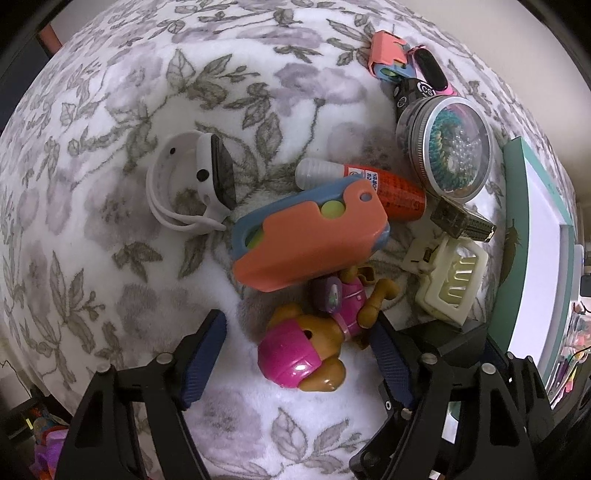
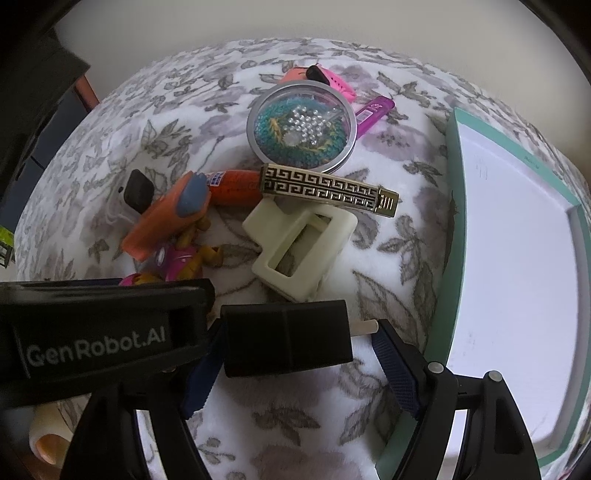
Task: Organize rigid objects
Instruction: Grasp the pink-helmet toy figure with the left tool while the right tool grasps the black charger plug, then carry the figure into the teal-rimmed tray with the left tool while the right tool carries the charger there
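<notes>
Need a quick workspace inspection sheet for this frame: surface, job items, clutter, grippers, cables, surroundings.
Surface: floral fleece blanket, soft and uneven.
Job's things: heap of white smartwatch, coral-and-blue case lying on the pink toy dog, orange tube, round clear-lid tin, gold patterned bar, cream hair claw; teal-rimmed white tray at the right.
Clutter: second coral case, pink band, purple lighter behind the tin.
Grippers: left gripper open, straddling the toy dog; right gripper open, with the left gripper's black body crossing its view.
Cables: nothing seen.
Surroundings: plain wall, dark furniture at left.
</notes>
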The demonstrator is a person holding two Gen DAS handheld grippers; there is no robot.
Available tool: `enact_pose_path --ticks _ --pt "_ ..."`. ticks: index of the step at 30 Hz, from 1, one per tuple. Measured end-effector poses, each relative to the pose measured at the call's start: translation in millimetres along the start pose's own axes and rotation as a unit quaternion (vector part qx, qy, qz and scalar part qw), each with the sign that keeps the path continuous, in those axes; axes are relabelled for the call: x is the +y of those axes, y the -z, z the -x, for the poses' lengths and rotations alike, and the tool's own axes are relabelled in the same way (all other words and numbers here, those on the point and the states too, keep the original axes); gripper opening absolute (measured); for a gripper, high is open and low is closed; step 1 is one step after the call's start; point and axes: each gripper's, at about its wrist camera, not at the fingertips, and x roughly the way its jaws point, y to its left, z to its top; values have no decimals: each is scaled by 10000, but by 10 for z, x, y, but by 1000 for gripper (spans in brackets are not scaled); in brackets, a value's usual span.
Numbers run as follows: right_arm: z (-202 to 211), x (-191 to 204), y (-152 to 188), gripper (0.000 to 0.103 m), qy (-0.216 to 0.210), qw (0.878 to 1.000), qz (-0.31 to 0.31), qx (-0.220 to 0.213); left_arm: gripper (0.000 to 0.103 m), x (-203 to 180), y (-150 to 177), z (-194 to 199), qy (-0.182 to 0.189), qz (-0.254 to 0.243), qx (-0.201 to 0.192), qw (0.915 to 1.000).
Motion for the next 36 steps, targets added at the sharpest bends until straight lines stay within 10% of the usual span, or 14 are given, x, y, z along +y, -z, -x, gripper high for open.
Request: enact_pose_path --ticks 4,24,36 --pt "26 -86 -21 70 -7 10000 -76 -37 59 -6 -28 122 115 -60 -24 9999" --pt "269 -326 -24 69 -347 9978 -545 -160 45 23 59 438 538 -38 -253 9982" --pt "745 -434 -115 69 -598 9913 -820 -839 45 128 180 1181 944 -131 -1335 9865"
